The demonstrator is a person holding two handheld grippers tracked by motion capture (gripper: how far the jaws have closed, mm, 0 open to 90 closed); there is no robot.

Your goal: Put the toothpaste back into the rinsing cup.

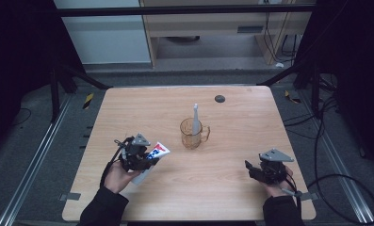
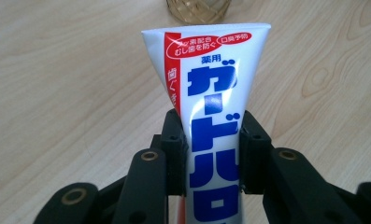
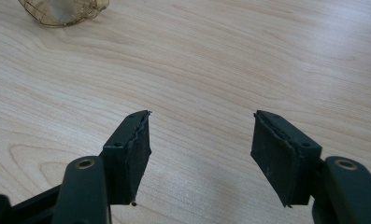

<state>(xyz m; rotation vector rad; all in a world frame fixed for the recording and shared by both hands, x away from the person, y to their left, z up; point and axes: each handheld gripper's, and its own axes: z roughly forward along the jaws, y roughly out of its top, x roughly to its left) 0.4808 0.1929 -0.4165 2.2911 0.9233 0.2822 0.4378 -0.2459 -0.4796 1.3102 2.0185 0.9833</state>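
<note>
At the table's near left, the left gripper is pinching a flat white tube, whose cap end is lying hidden behind the jaws. The right gripper is resting spread, empty. An amber glass mug is holding a white brush.

We see a white toothpaste tube printed with blue Japanese lettering and a red stripe, clamped between the jaws of the left tool, its flat crimped end pointing toward an amber glass mug. The mug stands upright mid-desk, handle to the right, a white toothbrush standing upright inside it.
</note>
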